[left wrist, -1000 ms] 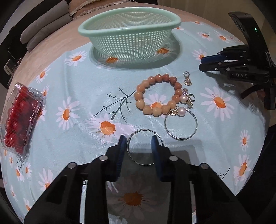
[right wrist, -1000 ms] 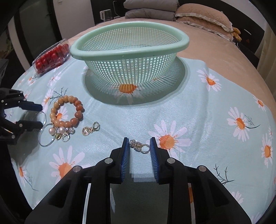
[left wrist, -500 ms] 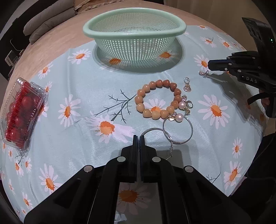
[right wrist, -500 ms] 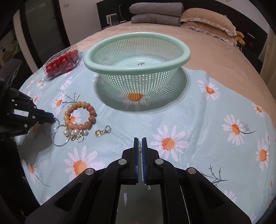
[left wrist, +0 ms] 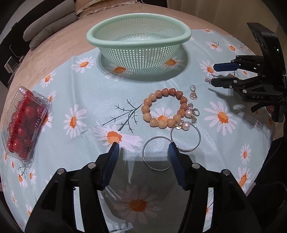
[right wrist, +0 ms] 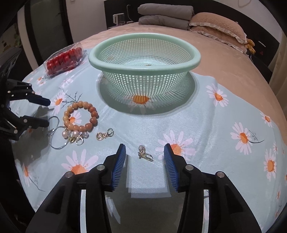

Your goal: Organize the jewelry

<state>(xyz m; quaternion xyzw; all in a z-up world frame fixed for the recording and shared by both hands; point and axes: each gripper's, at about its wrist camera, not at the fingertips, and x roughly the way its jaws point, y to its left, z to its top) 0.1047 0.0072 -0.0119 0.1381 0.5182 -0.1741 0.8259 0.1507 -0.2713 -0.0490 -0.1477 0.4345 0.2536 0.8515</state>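
Observation:
My left gripper (left wrist: 143, 148) is open just above the daisy cloth, with a silver hoop (left wrist: 157, 153) lying between its fingers, nearer the right one. A second hoop with pearls (left wrist: 185, 137), an orange bead bracelet (left wrist: 164, 110) and a small gold charm (left wrist: 193, 94) lie beyond it. My right gripper (right wrist: 145, 152) is open, with a small crystal charm (right wrist: 144, 153) on the cloth between its fingers. The green mesh basket (right wrist: 143, 59) stands behind and holds a small item at its bottom.
A clear box of red tomatoes (left wrist: 23, 121) sits at the left edge of the cloth. Folded grey blankets (right wrist: 166, 13) and a pillow (right wrist: 217, 28) lie at the far end of the bed. Each gripper shows in the other's view, the right one (left wrist: 251, 84) and the left one (right wrist: 23, 109).
Both grippers were shut half a second ago and now stand wide open. The silver hoop and the crystal charm lie on the cloth between the fingers.

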